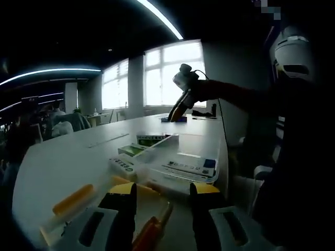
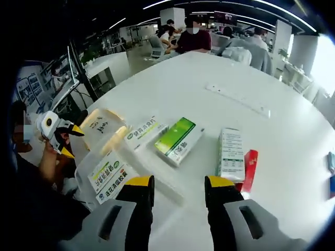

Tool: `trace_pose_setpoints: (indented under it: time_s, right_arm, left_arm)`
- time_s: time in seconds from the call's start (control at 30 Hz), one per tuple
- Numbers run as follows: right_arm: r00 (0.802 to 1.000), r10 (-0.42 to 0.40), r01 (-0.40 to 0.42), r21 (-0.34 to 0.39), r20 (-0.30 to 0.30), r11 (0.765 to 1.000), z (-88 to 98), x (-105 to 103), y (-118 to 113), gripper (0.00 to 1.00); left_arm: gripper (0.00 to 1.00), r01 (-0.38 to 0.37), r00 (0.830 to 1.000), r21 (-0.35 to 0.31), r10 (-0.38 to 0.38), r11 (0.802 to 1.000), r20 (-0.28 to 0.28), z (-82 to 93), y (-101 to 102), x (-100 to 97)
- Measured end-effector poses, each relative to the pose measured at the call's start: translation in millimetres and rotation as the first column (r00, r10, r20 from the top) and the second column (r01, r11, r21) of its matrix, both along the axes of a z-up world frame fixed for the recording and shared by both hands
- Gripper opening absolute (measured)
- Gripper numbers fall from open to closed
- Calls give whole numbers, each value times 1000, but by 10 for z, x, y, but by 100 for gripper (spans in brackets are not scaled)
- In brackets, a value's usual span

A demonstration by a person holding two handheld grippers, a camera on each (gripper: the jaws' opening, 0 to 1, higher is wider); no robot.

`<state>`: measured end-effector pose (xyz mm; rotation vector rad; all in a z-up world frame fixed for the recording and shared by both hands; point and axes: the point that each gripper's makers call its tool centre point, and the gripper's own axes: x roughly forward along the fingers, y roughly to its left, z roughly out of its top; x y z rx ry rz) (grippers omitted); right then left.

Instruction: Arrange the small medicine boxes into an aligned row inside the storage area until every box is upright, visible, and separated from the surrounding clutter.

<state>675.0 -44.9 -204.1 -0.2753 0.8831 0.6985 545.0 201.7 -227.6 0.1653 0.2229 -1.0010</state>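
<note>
Several medicine boxes lie flat on the big white table [image 2: 209, 78], none standing up: the green and white box [image 2: 178, 140] lies slantwise just right of the clear plastic bin [image 2: 91, 172], its long side running up toward the right, and the pale box [image 2: 231, 153] lies farther right, pointing straight away, touching a red box [image 2: 249, 168]. Inside the bin lies a box with green letters [image 2: 108, 177], too small to read. Both the right gripper [image 2: 179, 189] and the left gripper [image 1: 163, 191] are spread apart and hold nothing.
</note>
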Motion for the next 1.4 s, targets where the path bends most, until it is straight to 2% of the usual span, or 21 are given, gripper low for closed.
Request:
trace_pose_setpoints:
  time_s: [0.17, 0.43, 0.53, 0.63, 0.7, 0.9, 1.0, 1.27, 1.4]
  right_arm:
    - [1000, -11, 11, -34, -8, 999, -50, 151, -99, 38]
    - [999, -29, 27, -95, -18, 995, -100, 250, -169, 37]
    - [999, -37, 37, -125, -4, 992, -129, 309, -178, 37]
    - [999, -36, 34, -138, -11, 990, -164, 313, -157, 37]
    - [999, -32, 27, -154, -28, 988, -203, 410, -187, 37]
    - [998, -53, 47, -166, -34, 985, -241, 502, -219, 37]
    - [996, -83, 76, -170, -33, 983, -262, 641, -291, 38]
    - [994, -102, 94, -209, -29, 973, -310, 833, -343, 40]
    - [993, -110, 98, -231, -43, 968, -403, 819, -323, 41]
  left_arm:
    - [40, 0, 1000, 3, 0, 1000, -4, -14, -2, -3]
    - [40, -9, 1000, 8, 9, 1000, -10, -33, 19, -10]
    - [40, -10, 1000, 6, 10, 1000, -11, -34, 11, -14]
    - [40, -3, 1000, 13, 4, 1000, -10, -39, -14, -23]
    - [40, 2, 1000, 10, -2, 1000, -11, -34, -21, -32]
    - [40, -4, 1000, 15, 5, 1000, -19, -67, 15, -34]
    - [40, -8, 1000, 10, 8, 1000, -20, -70, 24, -35]
    - [40, -3, 1000, 10, 3, 1000, -28, -97, 11, -29]
    - [40, 0, 1000, 8, 0, 1000, -27, -92, 8, -27]
